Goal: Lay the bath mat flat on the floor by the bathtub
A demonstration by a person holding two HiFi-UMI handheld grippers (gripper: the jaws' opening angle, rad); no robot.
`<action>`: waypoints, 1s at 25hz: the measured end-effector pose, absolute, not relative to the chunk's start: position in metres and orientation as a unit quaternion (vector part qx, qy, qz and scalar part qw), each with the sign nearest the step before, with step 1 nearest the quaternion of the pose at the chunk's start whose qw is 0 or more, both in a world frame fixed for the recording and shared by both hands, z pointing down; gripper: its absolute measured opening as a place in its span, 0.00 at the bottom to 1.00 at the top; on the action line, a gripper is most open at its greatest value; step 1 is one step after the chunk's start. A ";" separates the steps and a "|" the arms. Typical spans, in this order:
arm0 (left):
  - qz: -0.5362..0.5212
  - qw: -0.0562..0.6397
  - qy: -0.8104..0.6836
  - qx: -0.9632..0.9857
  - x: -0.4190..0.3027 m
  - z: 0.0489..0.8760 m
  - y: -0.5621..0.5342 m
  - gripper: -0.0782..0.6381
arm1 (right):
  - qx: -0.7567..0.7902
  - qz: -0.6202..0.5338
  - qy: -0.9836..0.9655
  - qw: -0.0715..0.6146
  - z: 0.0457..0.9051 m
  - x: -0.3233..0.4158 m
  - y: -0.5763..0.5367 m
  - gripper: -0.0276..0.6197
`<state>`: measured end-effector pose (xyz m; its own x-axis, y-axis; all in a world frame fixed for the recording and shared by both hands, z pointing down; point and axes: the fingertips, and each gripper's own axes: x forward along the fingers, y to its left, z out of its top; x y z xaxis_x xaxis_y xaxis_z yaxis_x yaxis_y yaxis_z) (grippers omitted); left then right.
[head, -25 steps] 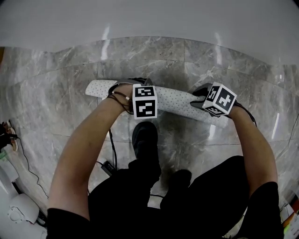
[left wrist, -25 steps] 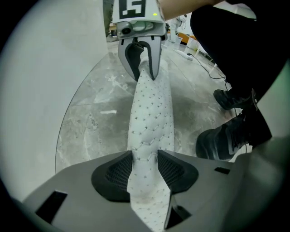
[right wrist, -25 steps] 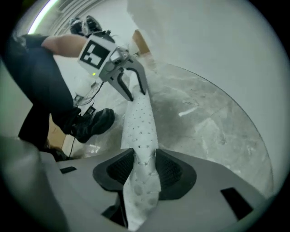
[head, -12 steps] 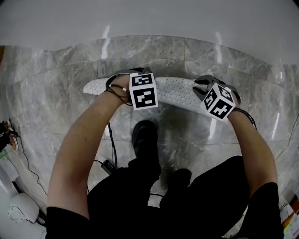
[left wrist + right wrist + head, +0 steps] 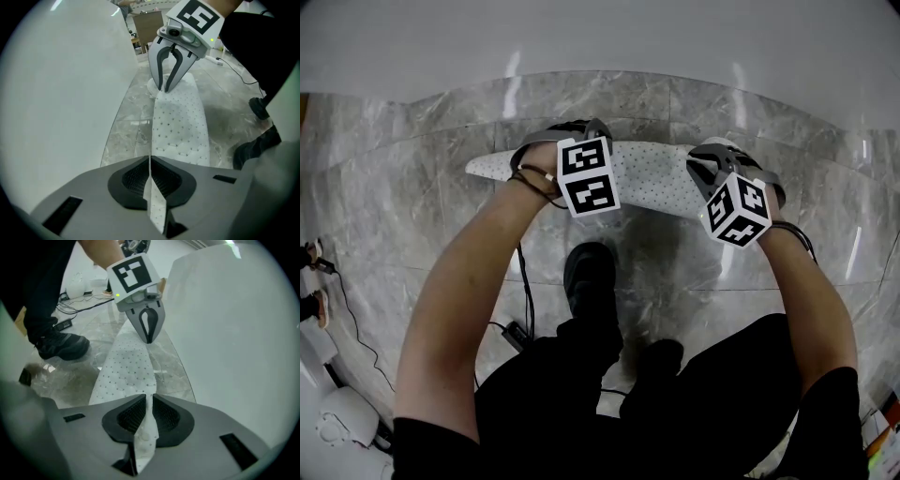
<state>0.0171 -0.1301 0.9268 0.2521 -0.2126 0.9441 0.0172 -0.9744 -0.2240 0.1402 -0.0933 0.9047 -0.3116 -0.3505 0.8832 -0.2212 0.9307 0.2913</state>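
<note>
Grey marble floor (image 5: 422, 216) runs along the white tub (image 5: 600, 37). Just beside that tub the dotted white mat (image 5: 652, 183) stretches as a narrow strip, its left end poking out past the left gripper (image 5: 150, 161). That gripper points steeply down, and its fingers (image 5: 133, 176) have just been closing and now pinch a fold of the mat. Further right, beyond a black shoe (image 5: 591, 277) nearer the person, the right gripper (image 5: 149, 401) has also just been closing, its fingers (image 5: 164, 416) clamped on a fold of the mat near its right end.
</note>
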 end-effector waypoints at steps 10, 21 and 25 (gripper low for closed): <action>-0.631 0.001 -0.082 -0.771 0.023 0.951 -0.062 0.48 | -0.052 0.006 -0.826 0.562 0.913 0.126 0.007 0.13; -0.646 0.056 -0.062 -0.759 0.026 0.954 -0.065 0.42 | 0.103 0.186 -0.828 0.519 0.943 0.149 -0.039 0.45; -0.636 0.060 -0.069 -0.767 0.026 0.953 -0.058 0.41 | 0.132 0.235 -0.806 0.527 0.969 0.174 -0.045 0.54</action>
<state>0.0261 -0.0582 0.9526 0.1827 0.0283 0.9828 0.1821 -0.9833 -0.0055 0.1740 -0.0447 0.9691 -0.4103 0.0352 0.9113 -0.4605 0.8545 -0.2403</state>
